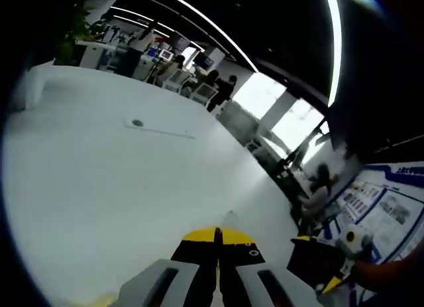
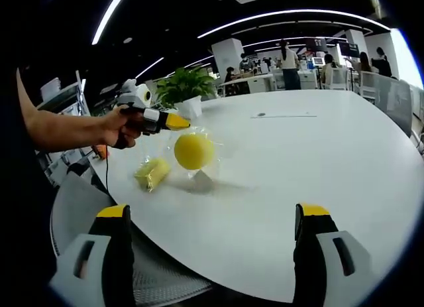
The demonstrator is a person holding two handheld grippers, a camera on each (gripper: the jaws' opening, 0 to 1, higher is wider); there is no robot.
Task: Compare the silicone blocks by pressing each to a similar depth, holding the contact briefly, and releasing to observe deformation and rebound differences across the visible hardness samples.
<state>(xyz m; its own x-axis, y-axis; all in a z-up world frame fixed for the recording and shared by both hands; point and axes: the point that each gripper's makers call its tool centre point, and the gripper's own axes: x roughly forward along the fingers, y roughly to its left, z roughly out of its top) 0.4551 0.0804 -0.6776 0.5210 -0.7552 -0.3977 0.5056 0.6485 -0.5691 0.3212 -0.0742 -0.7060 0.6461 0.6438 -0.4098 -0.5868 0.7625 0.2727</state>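
my left gripper, jaws together on the bag's top, dangles the yellow ball above the table; right gripper gapes nearer, yellow block far-left.

A large white bench occupies an open-plan office under a dark ceiling with long curved light strips. A potted plant stands at the bench's far edge; desks and seated people lie beyond, near bright windows.
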